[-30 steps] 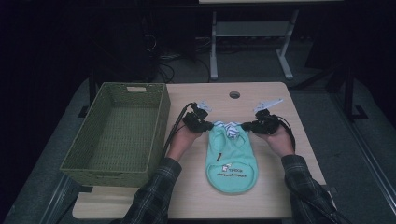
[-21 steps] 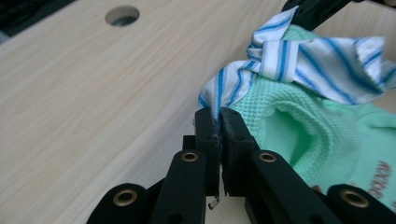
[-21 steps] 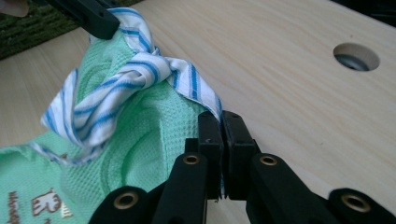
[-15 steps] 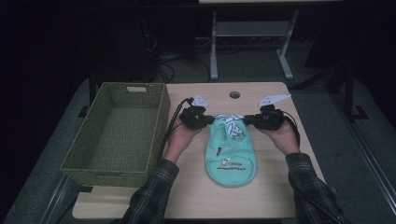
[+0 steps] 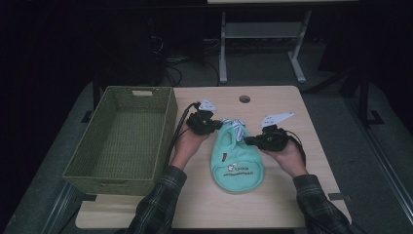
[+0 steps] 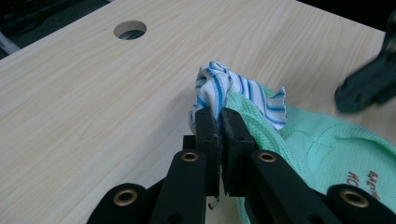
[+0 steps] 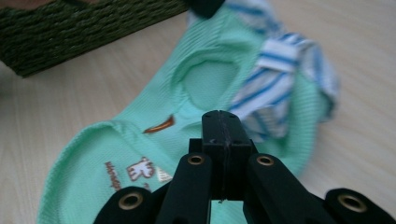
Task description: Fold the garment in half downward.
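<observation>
- The small mint-green knitted garment with a blue-and-white striped collar [image 5: 237, 158] lies flat on the light wooden table [image 5: 272, 204], just right of the empty olive woven basket [image 5: 122, 139]; by my reading folding has hardly begun, and the basket step is left.
- The left gripper [image 6: 219, 122] is clamped on the collar edge nearest the basket.
- The right gripper [image 7: 222, 122] has just closed; its jaws meet over the garment's far side, apparently pinching nothing.
- Since a second ago, the right hand has drifted away from the basket and the garment looks straighter.
</observation>
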`<state>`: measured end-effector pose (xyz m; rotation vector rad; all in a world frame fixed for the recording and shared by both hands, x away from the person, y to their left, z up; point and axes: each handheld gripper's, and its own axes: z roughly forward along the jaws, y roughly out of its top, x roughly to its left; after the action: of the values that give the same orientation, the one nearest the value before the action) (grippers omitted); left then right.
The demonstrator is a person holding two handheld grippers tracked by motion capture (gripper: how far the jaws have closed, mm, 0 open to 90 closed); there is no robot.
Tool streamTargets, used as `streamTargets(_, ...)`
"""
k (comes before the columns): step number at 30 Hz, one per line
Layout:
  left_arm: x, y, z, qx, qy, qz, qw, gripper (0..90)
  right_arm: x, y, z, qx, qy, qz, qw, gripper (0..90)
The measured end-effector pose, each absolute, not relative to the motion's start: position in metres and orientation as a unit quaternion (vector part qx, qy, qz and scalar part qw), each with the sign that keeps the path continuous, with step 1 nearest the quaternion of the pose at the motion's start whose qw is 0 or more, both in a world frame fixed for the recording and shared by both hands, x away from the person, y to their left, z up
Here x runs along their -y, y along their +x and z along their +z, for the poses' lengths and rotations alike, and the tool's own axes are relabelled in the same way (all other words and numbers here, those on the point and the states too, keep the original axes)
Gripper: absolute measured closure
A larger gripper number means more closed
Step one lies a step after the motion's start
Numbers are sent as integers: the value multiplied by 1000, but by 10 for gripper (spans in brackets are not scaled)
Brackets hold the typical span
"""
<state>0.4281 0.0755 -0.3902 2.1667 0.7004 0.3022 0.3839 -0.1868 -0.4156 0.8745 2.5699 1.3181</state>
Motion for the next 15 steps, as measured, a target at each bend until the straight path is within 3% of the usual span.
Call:
streamTargets(8,-78,425,-388,-278,856,116,420,869,158,387,-449,-861,291,416,33,899)
streamTargets(15,-82,417,-379,-268,853,116,432,869,145,391,-468,-872,303,383,33,899)
